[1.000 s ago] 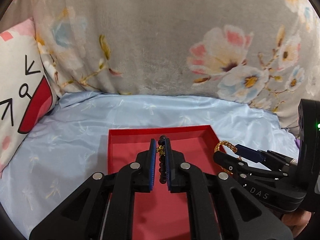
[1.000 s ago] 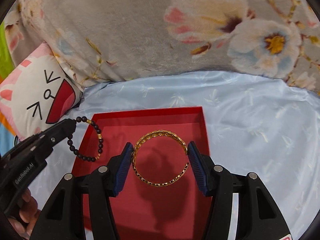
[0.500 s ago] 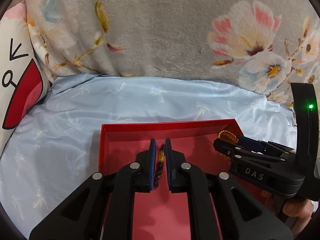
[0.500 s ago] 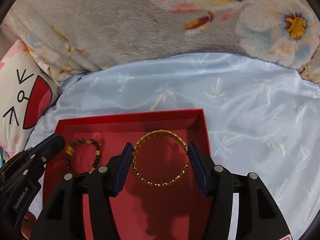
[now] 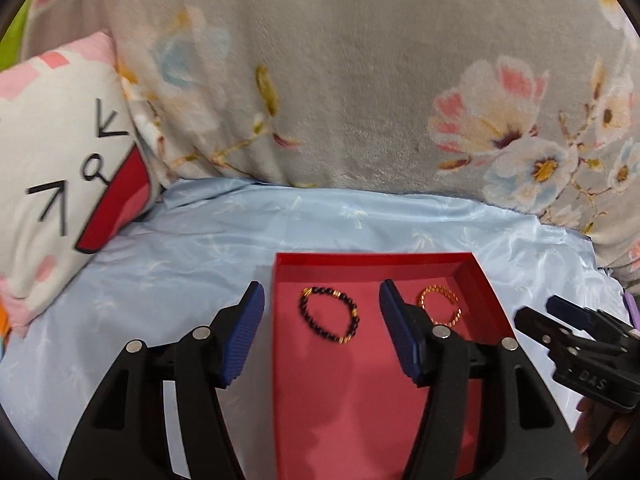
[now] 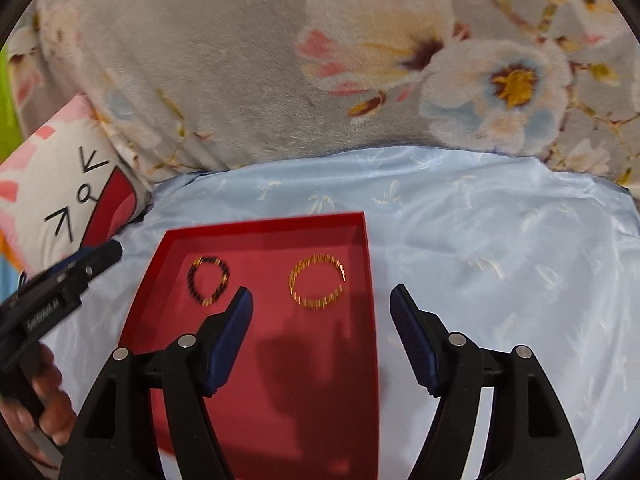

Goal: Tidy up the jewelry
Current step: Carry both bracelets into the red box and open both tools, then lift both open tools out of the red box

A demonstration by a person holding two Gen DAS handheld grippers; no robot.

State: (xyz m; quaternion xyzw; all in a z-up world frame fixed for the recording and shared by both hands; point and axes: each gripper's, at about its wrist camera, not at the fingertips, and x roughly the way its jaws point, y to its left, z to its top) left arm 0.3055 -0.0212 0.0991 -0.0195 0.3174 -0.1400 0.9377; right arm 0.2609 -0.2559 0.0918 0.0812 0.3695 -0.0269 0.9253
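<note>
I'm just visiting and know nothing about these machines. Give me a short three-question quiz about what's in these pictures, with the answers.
1. True or false: the left claw is gripping the dark bead bracelet.
2. Which bracelet lies nearer the right wall of the red tray? A) the gold bracelet B) the dark bead bracelet
3. Fill in: the tray sits on a light ____ sheet.

Key:
1. False; both claws, including the right claw, are open, and both bracelets lie on the tray floor.
2. A
3. blue
</note>
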